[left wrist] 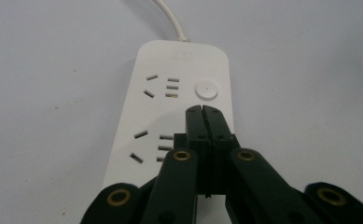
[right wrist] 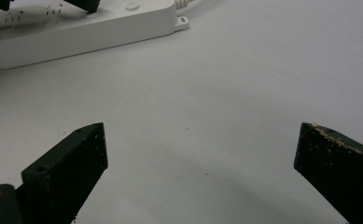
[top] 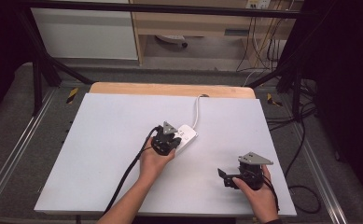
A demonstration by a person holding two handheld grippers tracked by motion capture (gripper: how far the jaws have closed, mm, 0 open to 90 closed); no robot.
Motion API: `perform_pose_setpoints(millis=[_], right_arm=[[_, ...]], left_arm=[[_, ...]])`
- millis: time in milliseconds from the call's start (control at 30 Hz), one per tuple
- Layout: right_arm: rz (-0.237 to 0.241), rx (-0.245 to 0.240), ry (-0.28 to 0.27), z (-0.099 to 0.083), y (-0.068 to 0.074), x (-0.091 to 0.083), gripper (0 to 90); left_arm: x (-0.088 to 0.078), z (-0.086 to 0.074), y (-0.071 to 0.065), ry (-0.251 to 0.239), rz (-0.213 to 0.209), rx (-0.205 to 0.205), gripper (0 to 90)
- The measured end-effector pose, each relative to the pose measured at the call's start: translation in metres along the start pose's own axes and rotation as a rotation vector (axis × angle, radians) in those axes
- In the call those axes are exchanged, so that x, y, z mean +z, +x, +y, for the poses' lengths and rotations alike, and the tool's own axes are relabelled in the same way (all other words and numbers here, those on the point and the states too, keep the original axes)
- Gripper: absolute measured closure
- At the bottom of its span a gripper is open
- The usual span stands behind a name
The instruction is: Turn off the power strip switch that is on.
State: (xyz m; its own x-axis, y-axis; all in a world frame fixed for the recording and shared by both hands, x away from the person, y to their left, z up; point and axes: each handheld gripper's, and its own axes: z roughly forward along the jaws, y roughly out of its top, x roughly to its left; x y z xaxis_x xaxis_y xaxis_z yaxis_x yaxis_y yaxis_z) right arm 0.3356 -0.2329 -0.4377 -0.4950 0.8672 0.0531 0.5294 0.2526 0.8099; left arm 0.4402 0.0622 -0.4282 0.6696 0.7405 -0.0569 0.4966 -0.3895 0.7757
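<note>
The white power strip (left wrist: 174, 107) is lying flat on the bench (top: 100, 154) near the middle of the high view, its cord (top: 197, 109) trailing up toward the far edge, and none of its sockets is holding a plug. In the left gripper view the round button (left wrist: 205, 90) is sitting just above the tips of the left tool (left wrist: 202, 109), whose jaws are pressed together with nothing between them and are hovering over the strip's right side. I judge the pressing of that button to be in hand but not yet done, since the tips are lying short of it. The right tool (right wrist: 200, 154), at the lower right of the high view, is gaping wide over bare bench, well apart from the strip.
</note>
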Motion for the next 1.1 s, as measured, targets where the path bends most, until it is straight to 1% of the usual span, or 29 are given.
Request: perform_pose_setpoints(millis=[300,367,533,633,767,900,933,967,1033,1067,1100], right_arm=[[0.000,0.005,-0.006,0.000,0.000,-0.001,3.6],[-0.002,0.005,-0.007,0.000,0.000,-0.001,3.6],[-0.001,0.006,-0.009,0.000,-0.001,-0.002,3.6],[-0.002,0.004,-0.010,0.000,-0.001,-0.002,3.6],[-0.002,0.008,-0.009,0.001,-0.001,-0.002,3.6],[-0.003,0.006,-0.010,0.001,-0.001,-0.002,3.6],[-0.003,0.006,-0.010,0.001,-0.001,-0.002,3.6],[-0.003,0.006,-0.010,0.001,-0.001,-0.002,3.6],[-0.003,0.008,-0.009,0.001,-0.001,-0.003,3.6],[-0.003,0.007,-0.010,0.001,-0.001,-0.002,3.6],[-0.004,0.003,-0.009,0.001,-0.001,-0.002,3.6]], left_arm=[[0.000,0.000,0.001,-0.002,-0.004,0.003,90.0],[-0.001,0.000,0.002,-0.002,-0.012,0.003,90.0],[-0.002,0.000,0.004,0.004,-0.044,-0.016,90.0],[-0.002,0.000,0.003,0.007,-0.044,-0.005,90.0],[-0.004,0.000,0.001,-0.018,-0.049,0.000,90.0],[-0.007,0.002,0.001,-0.029,-0.065,-0.033,90.0],[-0.008,0.003,0.002,-0.032,-0.057,-0.027,90.0],[-0.009,0.003,0.002,-0.035,-0.063,-0.025,90.0],[-0.011,0.003,0.003,-0.039,-0.059,-0.019,90.0],[-0.011,0.003,0.004,-0.045,-0.060,-0.026,87.9],[-0.012,0.003,0.005,-0.045,-0.066,-0.027,78.8]])
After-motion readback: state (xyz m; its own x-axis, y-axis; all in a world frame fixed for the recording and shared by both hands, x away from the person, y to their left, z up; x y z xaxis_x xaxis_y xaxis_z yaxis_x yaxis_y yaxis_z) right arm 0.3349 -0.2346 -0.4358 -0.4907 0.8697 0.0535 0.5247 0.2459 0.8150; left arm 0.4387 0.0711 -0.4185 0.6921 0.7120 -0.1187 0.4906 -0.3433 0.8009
